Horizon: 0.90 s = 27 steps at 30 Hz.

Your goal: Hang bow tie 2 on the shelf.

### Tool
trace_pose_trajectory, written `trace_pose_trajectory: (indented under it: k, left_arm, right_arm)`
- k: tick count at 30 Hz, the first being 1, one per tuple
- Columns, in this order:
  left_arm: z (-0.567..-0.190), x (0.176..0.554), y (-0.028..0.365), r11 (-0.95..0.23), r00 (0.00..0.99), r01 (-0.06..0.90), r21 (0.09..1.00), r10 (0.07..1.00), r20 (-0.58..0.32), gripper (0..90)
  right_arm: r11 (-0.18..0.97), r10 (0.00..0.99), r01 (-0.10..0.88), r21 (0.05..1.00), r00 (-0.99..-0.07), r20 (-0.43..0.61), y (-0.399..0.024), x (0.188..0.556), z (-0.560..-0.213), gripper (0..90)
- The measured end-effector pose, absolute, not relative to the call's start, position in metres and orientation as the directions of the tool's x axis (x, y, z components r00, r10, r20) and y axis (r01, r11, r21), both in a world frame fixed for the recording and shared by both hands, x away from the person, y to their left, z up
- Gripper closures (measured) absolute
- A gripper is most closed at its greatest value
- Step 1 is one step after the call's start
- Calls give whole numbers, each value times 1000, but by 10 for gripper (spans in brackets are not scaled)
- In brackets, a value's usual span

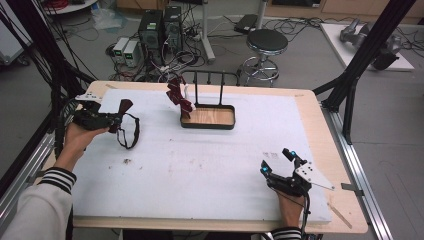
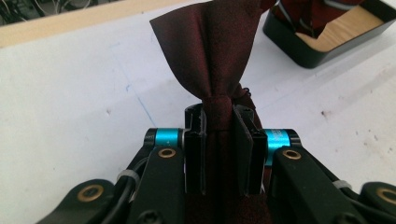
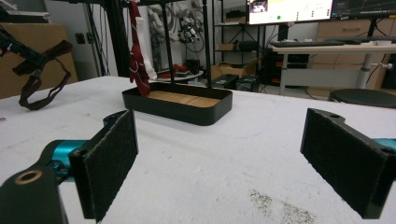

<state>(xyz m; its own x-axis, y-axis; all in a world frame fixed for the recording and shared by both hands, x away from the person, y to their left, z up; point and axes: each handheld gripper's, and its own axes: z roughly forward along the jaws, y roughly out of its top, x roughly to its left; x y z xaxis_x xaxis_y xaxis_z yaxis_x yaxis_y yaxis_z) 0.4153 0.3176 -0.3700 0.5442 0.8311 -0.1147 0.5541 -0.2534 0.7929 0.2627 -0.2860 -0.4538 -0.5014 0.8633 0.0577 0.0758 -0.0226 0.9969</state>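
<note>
Left tongs [image 2: 219,140] around bow tie [image 2: 210,51]

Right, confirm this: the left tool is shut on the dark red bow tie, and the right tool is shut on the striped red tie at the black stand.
One part is wrong. The right tool is open and holds nothing, resting on the white table cover; the right gripper view shows its pads apart. The left tool is indeed shut on the dark red bow tie.

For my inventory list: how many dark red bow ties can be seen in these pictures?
2. One bow tie is clamped in the left gripper, its strap hanging; another bow tie hangs on the rack over the tray. More may be hidden.
</note>
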Motion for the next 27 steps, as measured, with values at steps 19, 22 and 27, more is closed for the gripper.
trace_pose_trajectory:
  k: [19,22,27]
  left_arm:
    - [-346,409,289,-218,579,435,874,811,-87,757]
    - [-338,407,278,-219,599,410,885,797,-81,757]
    - [-328,405,262,-215,638,386,897,765,-91,757]
  right_arm:
    - [-25,863,75,997,-502,60,-286,263,-454,103]
    - [-25,863,76,997,-502,60,-286,263,-454,103]
    - [-26,863,76,997,-502,60,-286,263,-454,103]
